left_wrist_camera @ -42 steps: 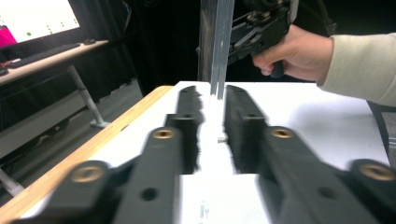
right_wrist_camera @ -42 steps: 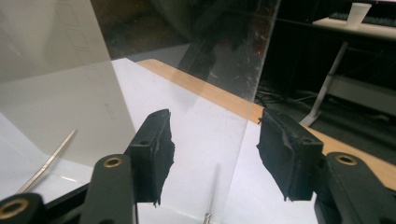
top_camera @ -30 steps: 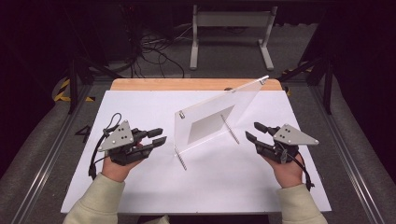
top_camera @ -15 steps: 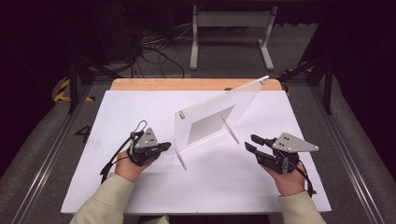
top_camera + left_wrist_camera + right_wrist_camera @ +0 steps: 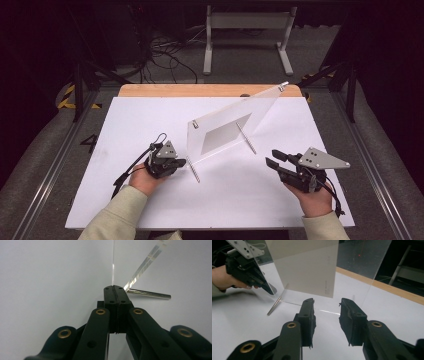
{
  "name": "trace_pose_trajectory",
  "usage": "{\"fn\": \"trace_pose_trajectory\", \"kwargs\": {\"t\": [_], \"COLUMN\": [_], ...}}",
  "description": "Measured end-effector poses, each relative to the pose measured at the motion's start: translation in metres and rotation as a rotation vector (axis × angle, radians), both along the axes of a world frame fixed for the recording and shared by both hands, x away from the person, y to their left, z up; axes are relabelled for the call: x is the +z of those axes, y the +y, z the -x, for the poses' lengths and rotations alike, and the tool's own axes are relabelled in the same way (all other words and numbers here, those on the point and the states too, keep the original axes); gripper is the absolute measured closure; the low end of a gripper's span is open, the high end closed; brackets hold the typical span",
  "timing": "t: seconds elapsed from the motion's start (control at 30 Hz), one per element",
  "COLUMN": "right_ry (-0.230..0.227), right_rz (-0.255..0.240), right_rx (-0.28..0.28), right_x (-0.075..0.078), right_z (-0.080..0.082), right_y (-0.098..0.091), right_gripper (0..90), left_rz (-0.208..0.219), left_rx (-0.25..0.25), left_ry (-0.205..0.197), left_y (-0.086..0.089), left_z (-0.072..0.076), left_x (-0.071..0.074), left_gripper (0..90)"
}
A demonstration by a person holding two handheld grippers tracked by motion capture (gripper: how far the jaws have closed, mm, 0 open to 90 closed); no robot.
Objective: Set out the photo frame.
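High view: a clear acrylic frame (image 5: 235, 127) stands tilted on the white table (image 5: 125, 130), propped on metal pins, a pale card inside. The left gripper (image 5: 172, 162) sits low at the frame's near-left corner, beside the near pin (image 5: 193, 170); the right gripper (image 5: 272, 159) waits well right of it. Steadying that corner calls for a light, level touch, lest the sheet tip.

Left gripper view: jaws pressed together, pinching nothing, their tips just short of the frame's edge (image 5: 142, 266) and pin (image 5: 150, 293).

Right gripper view: jaws spread, empty, facing the frame (image 5: 312, 267); they have just been closing a little.
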State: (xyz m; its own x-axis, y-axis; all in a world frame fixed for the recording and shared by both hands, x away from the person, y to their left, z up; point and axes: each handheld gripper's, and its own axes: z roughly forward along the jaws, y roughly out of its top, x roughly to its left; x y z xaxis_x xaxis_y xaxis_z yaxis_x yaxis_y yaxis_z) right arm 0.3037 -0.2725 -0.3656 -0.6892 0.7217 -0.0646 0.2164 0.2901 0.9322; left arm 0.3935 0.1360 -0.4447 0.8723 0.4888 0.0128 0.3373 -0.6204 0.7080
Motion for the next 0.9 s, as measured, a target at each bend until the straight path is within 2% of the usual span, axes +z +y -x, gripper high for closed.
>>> {"fn": "trace_pose_trajectory", "kwargs": {"t": [0.27,0.3,0.33,0.37,0.47,0.57,0.67,0.73,0.83,0.87,0.9], "right_ry": [0.022,0.023,0.023,0.029,0.035,0.055,0.072,0.078,0.087,0.092,0.098], "right_rz": [0.013,0.013,0.013,0.014,0.015,0.012,0.031,0.035,0.04,0.04,0.041], "right_rx": [0.045,0.048,0.048,0.05,0.053,0.057,0.07,0.077,0.087,0.093,0.099], "right_x": [-0.002,-0.002,-0.002,-0.003,-0.004,-0.008,-0.015,-0.018,-0.021,-0.022,-0.023], "right_z": [0.013,0.015,0.015,0.017,0.019,0.021,0.024,0.026,0.029,0.03,0.031], "right_y": [0.015,0.016,0.016,0.017,0.016,0.017,0.021,0.022,0.025,0.025,0.026], "right_gripper": [61.6,61.2,61.2,60.9,60.6,60.6,60.6,60.4,61.0,61.7,62.3], "left_rz": [-0.016,-0.016,-0.016,-0.035,-0.047,-0.045,-0.044,-0.041,-0.042,-0.04,-0.04], "left_rx": [-0.065,-0.099,-0.099,-0.13,-0.168,-0.194,-0.221,-0.231,-0.251,-0.259,-0.27], "left_ry": [0.016,0.028,0.028,0.024,0.04,0.063,0.068,0.098,0.1,0.117,0.107], "left_y": [-0.005,-0.008,-0.008,-0.012,-0.019,-0.023,-0.028,-0.031,-0.034,-0.036,-0.038], "left_z": [0.011,0.015,0.015,0.019,0.025,0.03,0.037,0.042,0.048,0.051,0.052], "left_x": [0.002,0.002,0.002,0.002,0.002,0.002,0.002,0.002,0.002,0.001,0.001], "left_gripper": [89.9,89.9,89.8,89.8,89.8,89.8,89.8,89.8,89.8,89.8,89.8]}}
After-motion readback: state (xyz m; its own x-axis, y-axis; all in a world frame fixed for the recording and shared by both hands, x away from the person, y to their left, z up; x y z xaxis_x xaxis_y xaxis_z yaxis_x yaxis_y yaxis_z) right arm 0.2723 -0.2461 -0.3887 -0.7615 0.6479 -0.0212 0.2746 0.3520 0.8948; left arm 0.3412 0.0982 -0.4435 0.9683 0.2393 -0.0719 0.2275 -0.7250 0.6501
